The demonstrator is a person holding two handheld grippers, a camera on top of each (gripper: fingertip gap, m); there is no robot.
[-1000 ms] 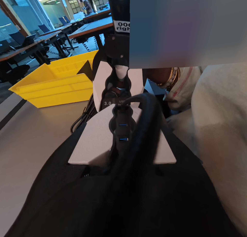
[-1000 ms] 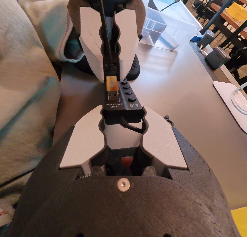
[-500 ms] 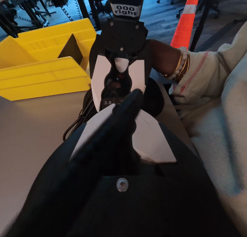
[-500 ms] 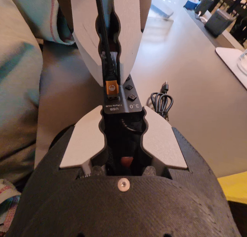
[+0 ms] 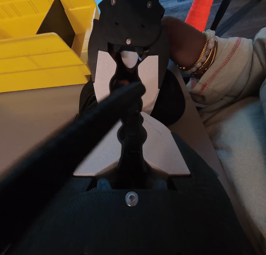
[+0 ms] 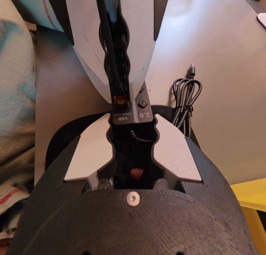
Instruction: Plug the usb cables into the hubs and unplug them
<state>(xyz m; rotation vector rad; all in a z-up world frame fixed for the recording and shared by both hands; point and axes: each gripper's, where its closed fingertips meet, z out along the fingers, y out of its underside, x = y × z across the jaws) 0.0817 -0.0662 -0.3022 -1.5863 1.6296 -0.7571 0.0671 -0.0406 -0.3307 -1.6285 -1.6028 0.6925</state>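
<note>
In the right wrist view my right gripper (image 6: 132,118) is shut on the end of a black USB hub (image 6: 132,116) with a row of buttons. My left gripper (image 6: 122,99) comes in from the top, shut on an orange USB plug (image 6: 120,102) with a black cable. The plug sits in the hub's end port and none of its metal shows. In the left wrist view my left gripper (image 5: 134,117) is shut, and the blurred black cable (image 5: 86,125) runs off to the lower left. The right gripper (image 5: 124,106) faces it; the hub is hidden there.
A tied bundle of dark cable (image 6: 185,98) lies on the grey table (image 6: 208,53) just right of the hub. A yellow bin (image 5: 36,60) stands behind the right gripper. A person's light sleeve (image 5: 230,78) is along one side. An orange cone (image 5: 200,7) stands off the table.
The orange plug, held just above the port with its metal tip showing, has gone into the hub. Both grippers have come closer together and lower over the table.
</note>
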